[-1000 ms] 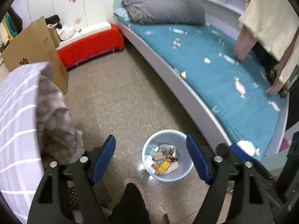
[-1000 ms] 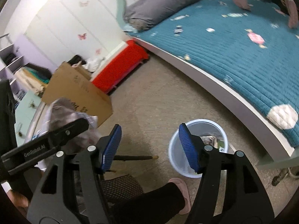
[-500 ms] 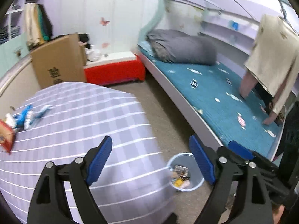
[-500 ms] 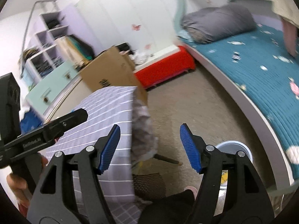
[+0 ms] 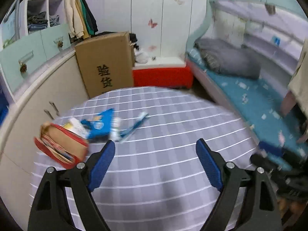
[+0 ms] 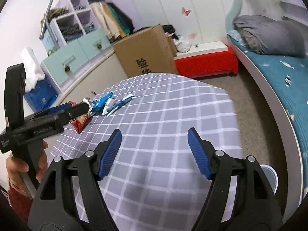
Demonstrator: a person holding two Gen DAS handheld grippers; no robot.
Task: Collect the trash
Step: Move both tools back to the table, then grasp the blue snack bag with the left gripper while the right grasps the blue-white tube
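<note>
A table under a purple checked cloth [image 5: 163, 173] fills the foreground in both views. On its far left lie a red and brown snack bag [image 5: 61, 148], a blue wrapper [image 5: 100, 123] and a thin blue-white wrapper [image 5: 134, 125]. My left gripper [image 5: 156, 144] hangs open above the cloth, just right of the bag, with nothing between its fingers. My right gripper [image 6: 154, 134] hovers over bare cloth, its jaws opening and empty. The right wrist view shows the same blue wrapper [image 6: 102, 102] and snack bag [image 6: 79, 123], with a hand [image 6: 23, 165] holding the left gripper [image 6: 77, 109] over them.
A pale blue waste bin [image 6: 269, 175] stands on the floor right of the table. Behind the table are a cardboard box [image 5: 104, 65], a red bench [image 5: 161, 77] and low cabinets [image 5: 38, 100]. A bed [image 5: 259, 100] with a teal cover runs along the right.
Both grippers rose and swung left from above the floor bin to over the table; the wrappers and snack bag came into view. The right jaws stand slightly wider.
</note>
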